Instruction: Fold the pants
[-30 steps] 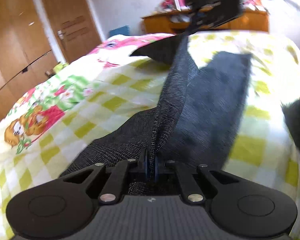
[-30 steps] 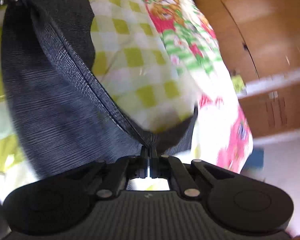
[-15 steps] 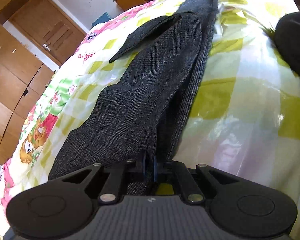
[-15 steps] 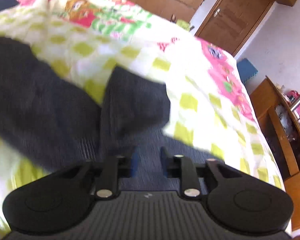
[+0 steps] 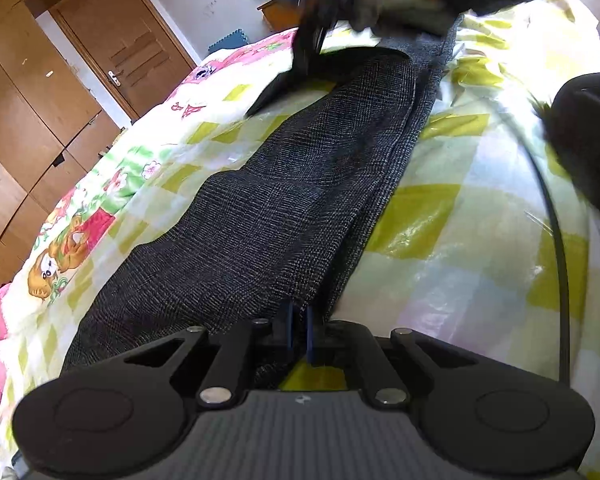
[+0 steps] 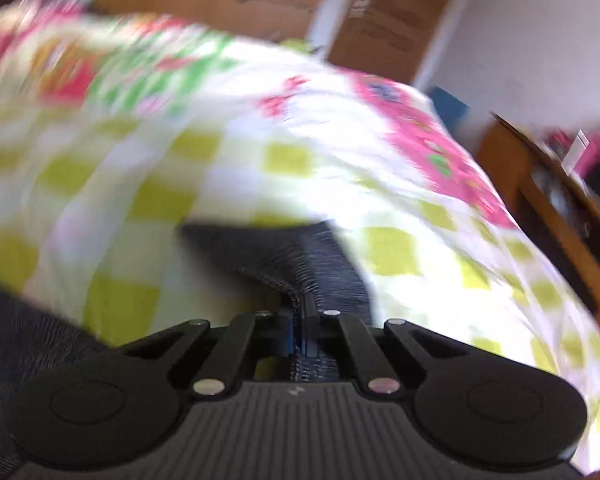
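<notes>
Dark grey checked pants (image 5: 284,200) lie lengthwise on the bed, one leg folded over the other. My left gripper (image 5: 299,330) is shut on the near edge of the pants, low on the bedspread. My right gripper (image 6: 302,334) is shut on a corner of the pants (image 6: 300,256) in the blurred right wrist view. In the left wrist view the right gripper (image 5: 312,40) appears at the far end of the pants, held by a hand.
The bed has a yellow-checked and pink floral bedspread (image 5: 460,240). Wooden wardrobes and a door (image 5: 132,52) stand to the left. A wooden desk (image 6: 560,208) is beside the bed. A dark object (image 5: 588,140) and a cable (image 5: 556,216) lie at right.
The right gripper opened half a second ago and has shut again on a corner of the pants. The left gripper has stayed shut on the near edge, now low on the bed.
</notes>
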### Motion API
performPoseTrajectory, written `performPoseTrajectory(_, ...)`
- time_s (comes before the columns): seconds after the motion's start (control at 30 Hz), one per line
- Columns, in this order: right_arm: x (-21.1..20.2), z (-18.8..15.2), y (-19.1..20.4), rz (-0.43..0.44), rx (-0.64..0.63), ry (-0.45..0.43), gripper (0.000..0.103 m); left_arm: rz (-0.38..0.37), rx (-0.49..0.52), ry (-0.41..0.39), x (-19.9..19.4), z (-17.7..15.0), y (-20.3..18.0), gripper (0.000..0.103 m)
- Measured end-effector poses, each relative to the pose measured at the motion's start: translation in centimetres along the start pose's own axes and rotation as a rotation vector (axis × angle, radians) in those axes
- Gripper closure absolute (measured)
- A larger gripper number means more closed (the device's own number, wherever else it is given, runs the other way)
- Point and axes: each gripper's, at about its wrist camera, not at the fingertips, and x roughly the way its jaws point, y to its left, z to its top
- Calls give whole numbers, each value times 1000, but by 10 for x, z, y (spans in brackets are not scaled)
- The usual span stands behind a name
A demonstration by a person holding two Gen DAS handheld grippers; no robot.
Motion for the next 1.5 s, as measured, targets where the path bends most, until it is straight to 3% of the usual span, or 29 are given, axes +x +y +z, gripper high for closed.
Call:
performPoseTrajectory(0.13, -63, -45, -116, 58, 482, -66, 101, -15, -38, 16, 4, 7, 2, 84)
performPoseTrajectory(0.23, -65, -102, -157, 67, 629, -8, 100, -26, -66, 31, 9, 17, 0, 84)
performPoseTrajectory(0.27, -56, -120, -166, 52, 694, 32, 95, -22, -56, 37, 12, 21, -3, 84)
performPoseTrajectory(0.33, -48, -147, -178, 80, 807, 63, 94, -10, -19, 50, 17, 28, -11, 85)
performPoseTrajectory(0.53, -52, -131, -177, 73, 755, -23, 89, -5, 59, 95, 23, 42, -21, 84)
performPoseTrajectory(0.63, -49, -124, -184, 54, 756, -52, 77, -4, 60, 110, 24, 45, -22, 84)
performPoseTrajectory(0.73, -48, -122, -189, 10, 786, -69, 75, -4, 50, 112, 23, 46, -23, 84)
performPoseTrajectory(0.77, -45, -122, -191, 18, 794, -60, 66, -5, 47, 112, 24, 47, -22, 84)
performPoseTrajectory(0.83, -38, -121, -195, 17, 807, -43, 62, -13, 41, 107, 24, 48, -21, 84)
performPoseTrajectory(0.87, -35, -121, -196, -12, 823, -31, 63, -18, 40, 104, 24, 49, -21, 84)
performPoseTrajectory(0.9, -32, -122, -196, -13, 836, -24, 72, -21, 39, 101, 24, 50, -20, 84)
performPoseTrajectory(0.93, -33, -121, -196, 41, 863, -26, 96, -25, 35, 98, 24, 51, -20, 84)
performPoseTrajectory(0.97, -39, -121, -193, 101, 871, -55, 98, -29, 33, 92, 24, 52, -19, 83)
performPoseTrajectory(1.07, -59, -121, -185, 109, 854, -159, 98, -33, 48, 60, 21, 55, -21, 80)
performPoseTrajectory(1.1, -59, -127, -189, 92, 887, -165, 97, -33, 51, 53, 21, 55, -23, 80)
performPoseTrajectory(1.17, -50, -141, -198, 34, 925, -68, 87, -33, 39, 45, 21, 55, -25, 80)
performPoseTrajectory(1.23, -53, -157, -205, 46, 961, -36, 87, -32, 10, 40, 21, 56, -26, 80)
performPoseTrajectory(1.33, -74, -178, -213, 67, 1016, -91, 79, -45, -33, 5, 14, 62, -27, 76)
performPoseTrajectory(1.5, -81, -195, -231, 64, 1146, -149, 82, -66, -25, -49, 9, 80, -39, 74)
